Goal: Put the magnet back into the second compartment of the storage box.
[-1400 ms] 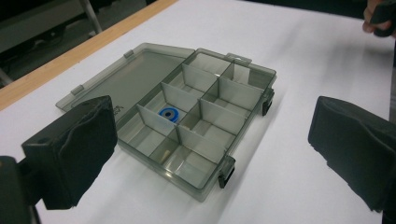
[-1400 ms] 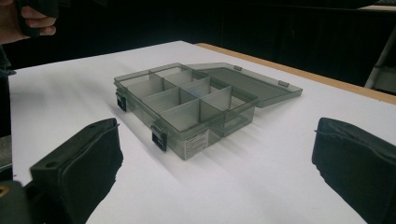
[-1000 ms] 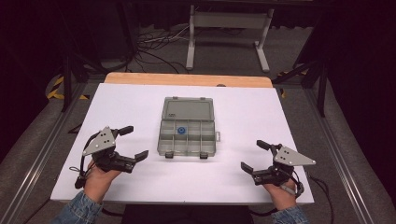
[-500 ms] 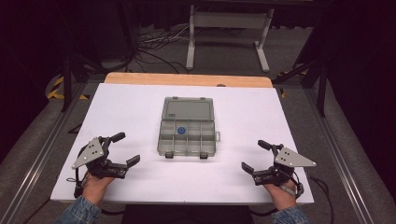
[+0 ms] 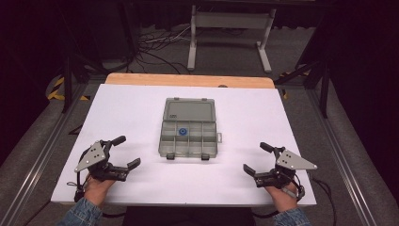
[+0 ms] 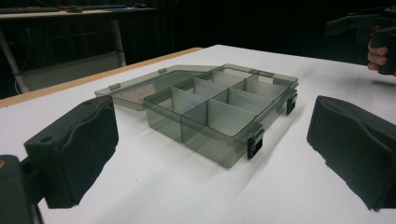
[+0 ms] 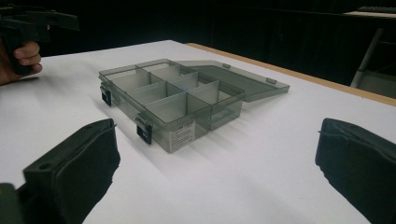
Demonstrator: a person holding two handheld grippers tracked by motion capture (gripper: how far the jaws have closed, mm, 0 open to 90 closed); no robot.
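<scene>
dark room w/ cables on the floor and a grey metal stand (image 5: 230, 28) beyond the far edge; the counter (image 5: 131, 113) is a white sheet over a wood top, w/ a strip of wood showing along the far edge.

compartment box (image 5: 189, 128) sits abt mid-counter, a bit nearer the near edge than the far one. smoky clear plastic, lid (image 5: 189, 110) swung fully open and lying flat on the counter toward the far edge. tray part is split into small compartments by clear dividers; two dark latches on its near wall. a small blue round piece (image 5: 181, 132) lies in a compartment in the tray's far row, left of centre. in the left tool view the box (image 6: 219, 112) is seen from a corner, lid (image 6: 140, 88) flat behind it; the right tool view has it (image 7: 173, 100) from the other corner, w/ a white label on the side wall.

left tool (image 5: 122, 151) is near the near-left corner, held in a hand (image 5: 96, 188), jaws spread wide, nothing between them, pointing twd the box but well apart from it. right tool (image 5: 256, 157) is near the near-right corner, in the other hand (image 5: 282, 197), jaws also wide apart and empty, well apart from the box. both tools are low over the counter; can't tell if they touch it.
</scene>
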